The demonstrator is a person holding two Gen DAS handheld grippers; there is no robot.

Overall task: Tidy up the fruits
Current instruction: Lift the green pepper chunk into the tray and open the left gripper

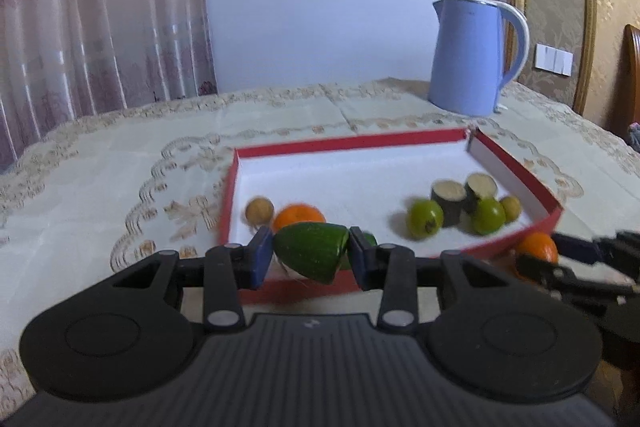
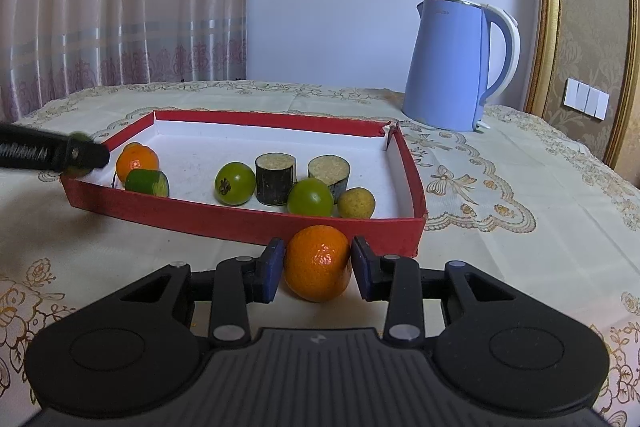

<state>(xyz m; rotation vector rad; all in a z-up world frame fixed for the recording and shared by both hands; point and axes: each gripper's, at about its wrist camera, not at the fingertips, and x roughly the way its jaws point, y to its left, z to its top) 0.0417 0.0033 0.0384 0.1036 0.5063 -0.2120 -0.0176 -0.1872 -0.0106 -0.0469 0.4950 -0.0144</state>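
- My left hand-held gripper point(image 1: 310, 253) is clamped on a dark green cut piece of fruit with a pale cut face point(image 1: 310, 251), held over the near wall of the shallow red cardboard tray with white lining point(image 1: 516, 163).
- My right hand-held gripper point(image 2: 318, 265) has its blue pads against both sides of a round orange mandarin point(image 2: 318, 261). The mandarin is just outside the tray's near wall; I cannot tell whether it is lifted or resting on the cloth-covered tabletop point(image 2: 500, 195).
- Already in the tray: a second orange mandarin point(image 2: 137, 161), a green cut piece point(image 2: 147, 183), two green round fruits point(image 2: 235, 183), two dark cut cylinders with tan faces point(image 2: 275, 183) and a small yellowish round fruit point(image 2: 356, 203). The left view shows another small tan fruit point(image 1: 259, 210) at the left end.
- Step in hand, as I judge it: carry both held pieces over the wall and set them down with like fruit.
- To do it well: clear the wall fully before moving forward, since the cardboard looks light and could slide if it is clipped. Lower to the lining before releasing; the mandarin is likely to roll if dropped.
- Move one gripper at a time, as both are near the same wall.
- A light blue electric kettle point(image 2: 452, 67) stands well behind the tray, out of the way.
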